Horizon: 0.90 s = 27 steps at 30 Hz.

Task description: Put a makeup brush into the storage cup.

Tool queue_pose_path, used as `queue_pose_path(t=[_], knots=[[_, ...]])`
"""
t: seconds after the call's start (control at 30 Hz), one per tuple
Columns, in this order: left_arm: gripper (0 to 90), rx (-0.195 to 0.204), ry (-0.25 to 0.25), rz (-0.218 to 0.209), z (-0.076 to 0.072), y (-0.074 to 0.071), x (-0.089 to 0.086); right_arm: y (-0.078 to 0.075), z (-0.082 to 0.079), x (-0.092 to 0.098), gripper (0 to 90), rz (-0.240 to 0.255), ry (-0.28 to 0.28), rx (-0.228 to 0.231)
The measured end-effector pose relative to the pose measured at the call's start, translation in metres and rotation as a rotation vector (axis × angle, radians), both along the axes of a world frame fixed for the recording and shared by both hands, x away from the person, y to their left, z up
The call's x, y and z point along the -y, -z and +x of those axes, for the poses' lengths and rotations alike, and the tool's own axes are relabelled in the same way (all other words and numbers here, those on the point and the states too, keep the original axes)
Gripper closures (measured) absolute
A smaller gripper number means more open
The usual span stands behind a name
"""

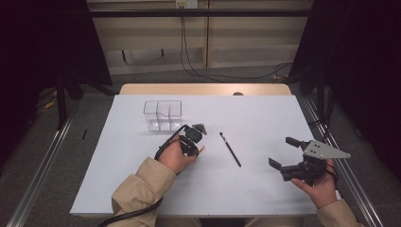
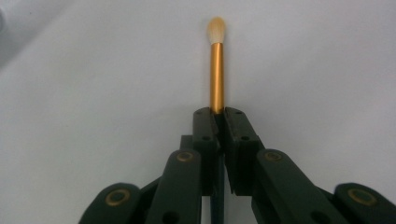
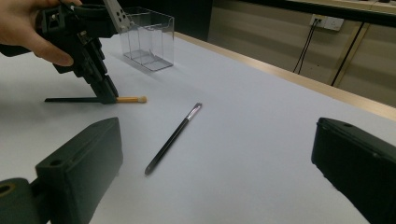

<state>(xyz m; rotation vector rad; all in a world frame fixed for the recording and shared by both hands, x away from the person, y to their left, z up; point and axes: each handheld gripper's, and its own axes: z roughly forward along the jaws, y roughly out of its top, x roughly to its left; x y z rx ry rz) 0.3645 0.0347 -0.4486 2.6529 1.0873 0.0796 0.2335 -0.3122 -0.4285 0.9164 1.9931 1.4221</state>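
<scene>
Right gripper [image 1: 284,152]: lower right of the high view, cradled from below in a hand, jaws spread wide, grasping nothing.
Left gripper [image 1: 200,149]: centre, tilted down to the table, clenched on the gold brush [image 2: 216,74].
Gold brush: flat on the table, metallic ferrule, pale rounded tuft.
Black brush [image 1: 230,149]: slim, loose between the grippers.
Clear organiser [image 1: 163,115]: upper centre, transparent compartments.
White table [image 1: 265,113]: smooth, bare toward the far edge.
</scene>
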Motion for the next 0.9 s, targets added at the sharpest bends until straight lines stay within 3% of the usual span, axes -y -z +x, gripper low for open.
queue_pose_path(t=[0.1, 0.2, 0.3, 0.37, 0.47, 0.7, 0.9], knots=[[84.1, 0.021, 0.000, -0.029, 0.000, -0.002, -0.006, 0.000, 0.000, 0.000, 1.6, 0.000, 0.000, -0.003], [84.2, 0.038, -0.005, -0.096, 0.003, -0.009, -0.016, 0.000, 0.000, 0.000, 1.6, 0.001, 0.000, -0.003], [84.1, 0.039, -0.024, -0.195, 0.004, -0.015, -0.024, 0.001, 0.001, 0.000, 1.6, -0.001, 0.000, -0.003], [84.1, 0.070, -0.031, -0.221, 0.003, -0.019, -0.029, 0.001, 0.001, 0.000, 1.6, -0.002, 0.001, -0.003], [84.1, 0.110, -0.039, -0.292, 0.003, -0.022, -0.036, 0.001, 0.001, 0.000, 1.6, -0.002, 0.000, -0.002], [84.1, 0.241, -0.041, -0.391, 0.001, -0.029, -0.047, 0.001, 0.001, 0.000, 1.6, -0.003, 0.001, -0.004], [84.1, 0.301, -0.072, -0.488, 0.002, -0.032, -0.057, 0.001, 0.001, 0.000, 1.6, -0.004, 0.001, -0.004]])
